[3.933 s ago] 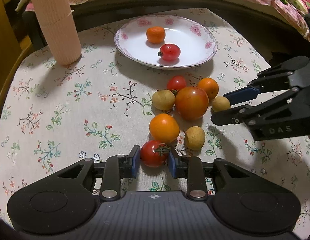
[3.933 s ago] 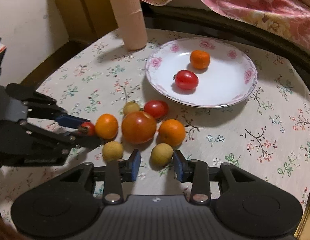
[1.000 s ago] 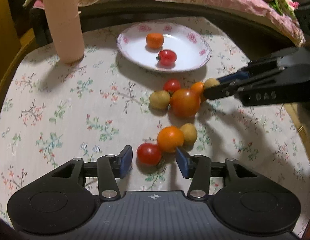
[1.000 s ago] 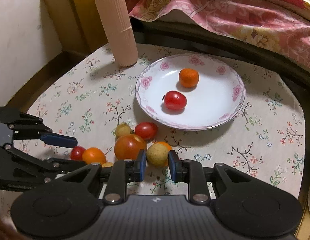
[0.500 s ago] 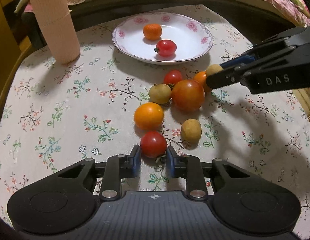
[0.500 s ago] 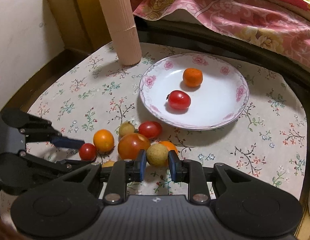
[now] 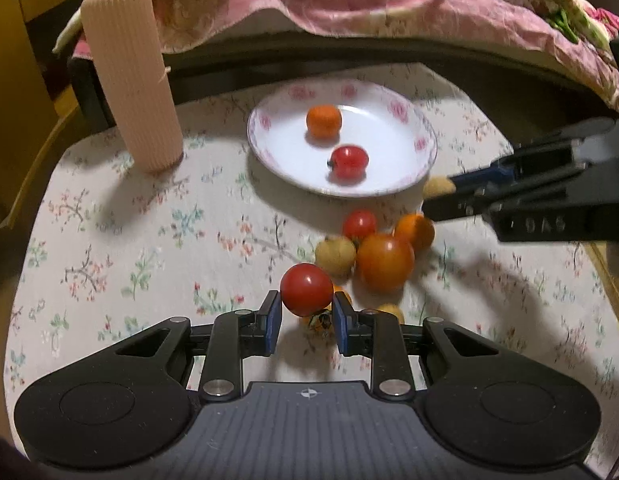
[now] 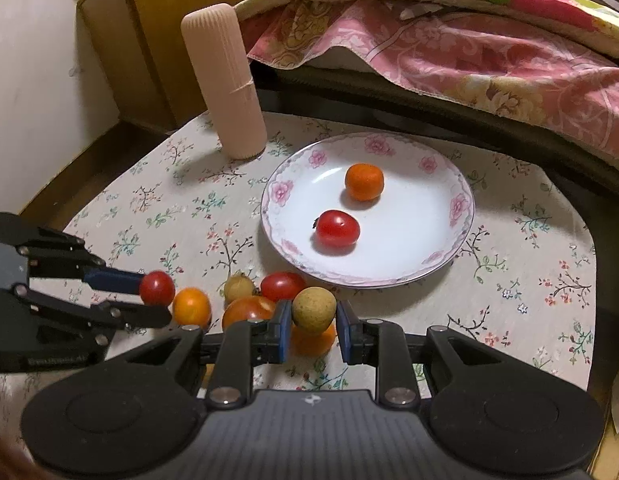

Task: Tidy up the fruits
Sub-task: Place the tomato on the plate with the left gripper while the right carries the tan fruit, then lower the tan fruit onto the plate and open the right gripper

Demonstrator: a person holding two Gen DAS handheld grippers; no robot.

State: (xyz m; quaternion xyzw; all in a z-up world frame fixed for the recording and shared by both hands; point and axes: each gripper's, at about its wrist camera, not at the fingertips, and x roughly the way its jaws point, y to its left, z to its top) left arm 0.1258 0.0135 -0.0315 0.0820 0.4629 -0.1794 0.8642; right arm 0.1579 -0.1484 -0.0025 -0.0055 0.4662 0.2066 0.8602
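Note:
My left gripper (image 7: 305, 314) is shut on a small red tomato (image 7: 306, 289) and holds it above the table; it also shows in the right wrist view (image 8: 157, 288). My right gripper (image 8: 311, 322) is shut on a tan round fruit (image 8: 313, 310), lifted near the plate's front edge; the fruit shows in the left wrist view (image 7: 438, 186). The white flowered plate (image 8: 453, 248) holds an orange fruit (image 8: 364, 181) and a red tomato (image 8: 336, 228). Several loose fruits lie in front of it, among them a large orange-red tomato (image 7: 384, 262).
A tall ribbed pink cylinder (image 8: 225, 84) stands at the table's back left. A pink floral blanket (image 8: 469, 52) hangs over a dark ledge behind the table. A wooden cabinet (image 8: 157, 28) stands at the far left.
My left gripper has closed on the small red tomato and lifted it off the table toward the plate. My right gripper has carried the tan fruit closer to the plate.

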